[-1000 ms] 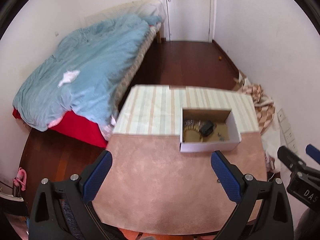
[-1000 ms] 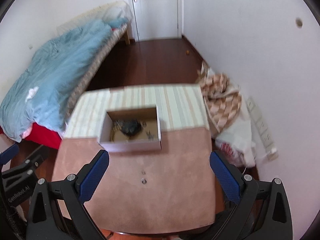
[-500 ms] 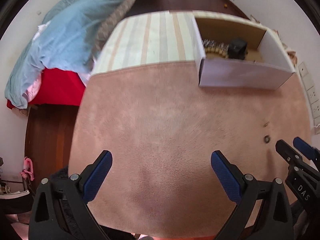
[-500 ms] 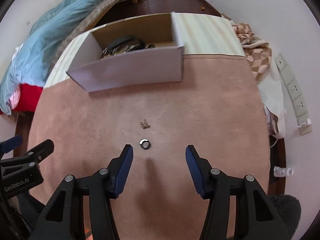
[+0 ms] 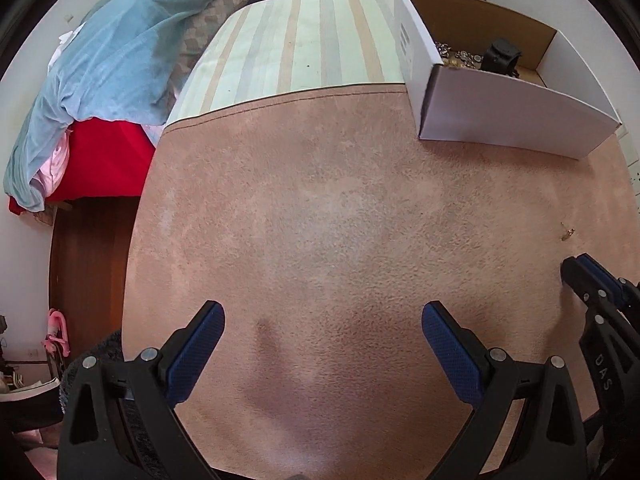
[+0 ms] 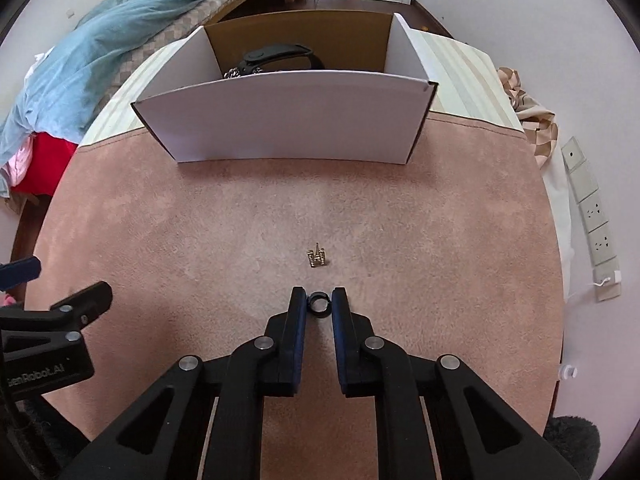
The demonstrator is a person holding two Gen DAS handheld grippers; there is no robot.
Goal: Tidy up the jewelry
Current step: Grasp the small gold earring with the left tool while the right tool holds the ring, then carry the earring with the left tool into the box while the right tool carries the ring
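Note:
My right gripper (image 6: 319,303) is shut on a small dark ring (image 6: 319,305) low over the pink table mat. A small gold earring (image 6: 317,258) lies on the mat just beyond it; it also shows in the left wrist view (image 5: 567,233). A white cardboard box (image 6: 288,116) stands at the far side and holds a black watch (image 6: 276,58) and chain jewelry (image 5: 460,56). My left gripper (image 5: 322,330) is open and empty above bare mat, left of the right gripper (image 5: 576,272).
The table has a pink mat (image 5: 320,220) in front and a striped cloth (image 5: 304,40) behind. A bed with a blue duvet (image 5: 100,64) is to the left. Wall sockets (image 6: 592,208) and a checked cloth (image 6: 532,120) are to the right.
My right gripper moved forward and down and closed on the ring. The left gripper lowered slightly toward the mat and stays open.

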